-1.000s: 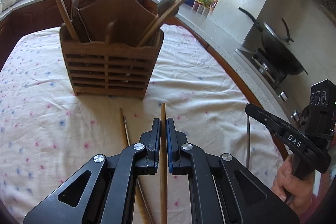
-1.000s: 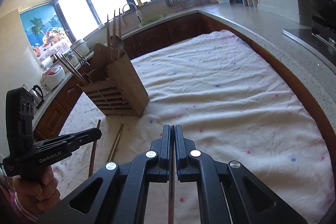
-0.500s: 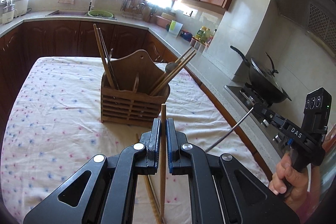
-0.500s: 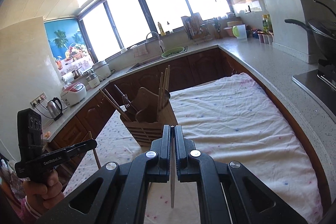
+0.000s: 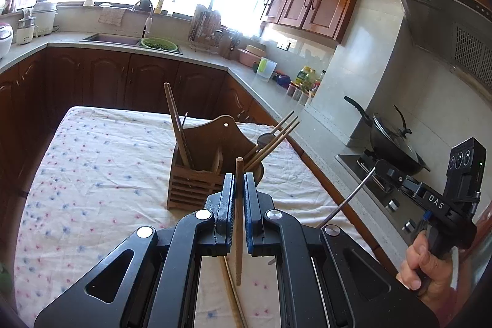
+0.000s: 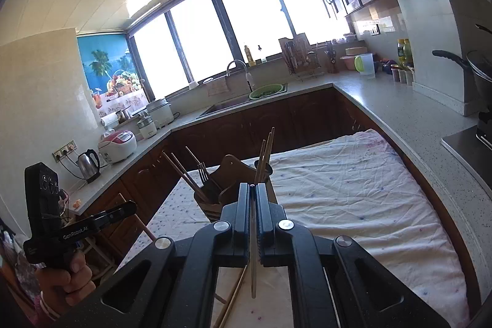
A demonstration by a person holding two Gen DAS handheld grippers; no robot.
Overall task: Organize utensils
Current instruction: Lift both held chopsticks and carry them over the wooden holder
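Note:
A slatted wooden utensil holder [image 5: 196, 183] stands on the cloth-covered table [image 5: 92, 162], with chopsticks, a fork and a ladle in it. My left gripper [image 5: 237, 177] is shut on a wooden chopstick [image 5: 238, 223], held upright above the table in front of the holder. My right gripper [image 6: 252, 188] is shut on a thin metal chopstick [image 6: 253, 260], also lifted; it shows in the left wrist view [image 5: 347, 199] too. The holder appears in the right wrist view [image 6: 227, 183] just beyond the fingers. Another wooden chopstick [image 5: 233, 294] lies on the cloth below.
The table cloth [image 6: 353, 192] is white with small flowers. A counter [image 6: 415, 116] runs along the right, with a wok [image 5: 390, 140] on the stove. A sink [image 5: 110, 39] and dish rack [image 5: 204, 26] are at the back.
Both grippers have risen from the table with their chopsticks and tilted up, so the holder looks smaller and lower. Both stay shut.

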